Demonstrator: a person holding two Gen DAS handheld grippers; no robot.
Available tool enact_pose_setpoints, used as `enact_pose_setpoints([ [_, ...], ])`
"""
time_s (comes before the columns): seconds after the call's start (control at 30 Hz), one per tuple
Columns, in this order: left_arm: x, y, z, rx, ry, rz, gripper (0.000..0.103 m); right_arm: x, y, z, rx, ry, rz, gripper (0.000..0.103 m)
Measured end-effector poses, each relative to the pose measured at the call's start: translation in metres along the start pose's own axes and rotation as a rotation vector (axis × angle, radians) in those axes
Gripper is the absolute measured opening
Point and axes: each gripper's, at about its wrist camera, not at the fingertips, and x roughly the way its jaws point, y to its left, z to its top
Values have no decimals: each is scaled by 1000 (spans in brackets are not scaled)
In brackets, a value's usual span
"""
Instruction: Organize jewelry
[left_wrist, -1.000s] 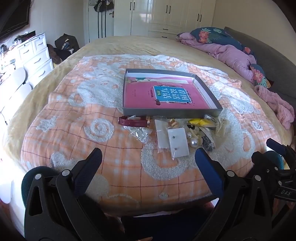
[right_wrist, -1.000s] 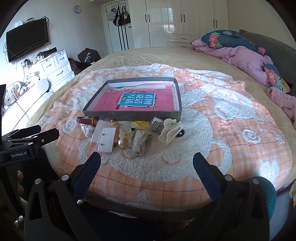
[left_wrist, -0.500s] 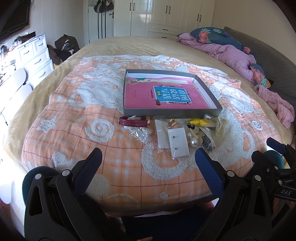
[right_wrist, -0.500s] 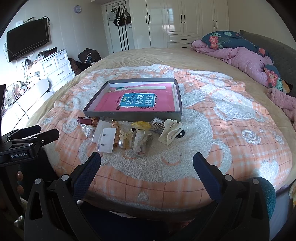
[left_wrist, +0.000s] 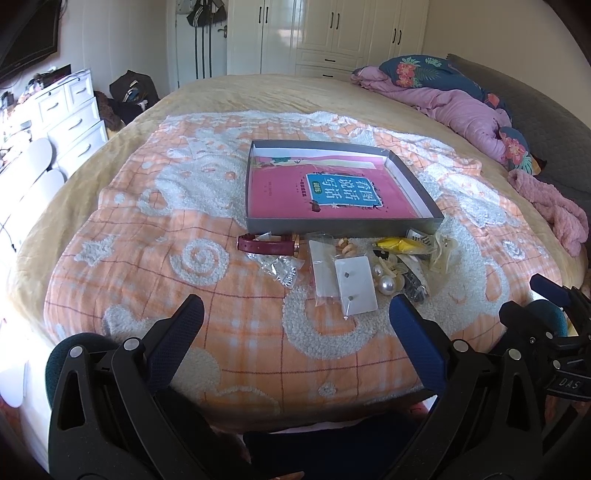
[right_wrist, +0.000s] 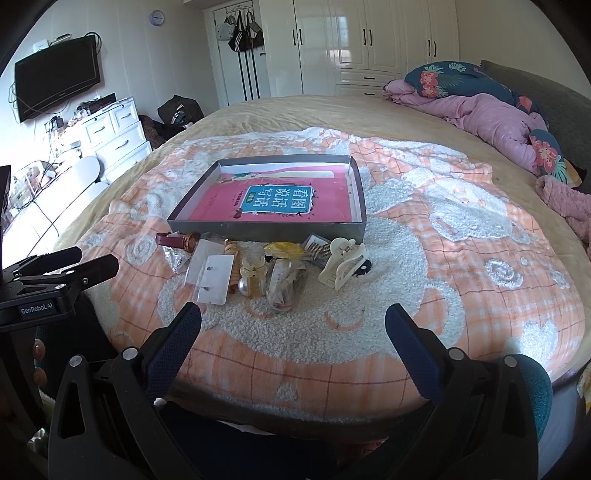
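I hold my left gripper (left_wrist: 295, 321) and my right gripper (right_wrist: 293, 326) low at the near edge of the bed (left_wrist: 258, 92), both spread wide and holding nothing. The jewelry lies in a loose row ahead of both grippers, on the orange blanket (left_wrist: 147, 240), just on my side of the grey box (left_wrist: 343, 223) with the pink book inside.

I judge that nothing is sorted yet, so the step in hand is the first pick. To do it well I should take an outer piece, not dig in the middle where the pieces overlap. The red watch (left_wrist: 269, 244) is ahead and a little to the left of my left gripper, apart from the pile. Its long axis runs left to right across my view, parallel to the near wall of the box, with the gold case at its right end. So I should bring the fingers over the strap with one finger in front and one behind it, and press gently, because the blanket is soft and sinks.

The white hair claw (right_wrist: 341, 267) is ahead of my right gripper; it lies tilted, its long axis going from near-left to far-right. The earring card (left_wrist: 356, 280) is flat and thin, so I think it is harder to lift
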Motion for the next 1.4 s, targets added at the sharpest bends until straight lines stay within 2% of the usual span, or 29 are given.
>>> enact_pose_setpoints([
  [0.33,1,2,2,0,2,-4,94,8,4,1,-10,6,12,99],
  [0.7,20,13,10,-17,16,-23,94,22,1,9,-11,20,19,99],
  [1.0,43,36,21,-52,52,-8,94,39,-5,21,-9,38,19,99],
  [1.2,68,57,28,-103,88,-56,94,50,-11,29,-6,41,10,99],
  [1.4,90,59,31,-93,129,-70,94,62,-22,36,8,50,-12,99],
])
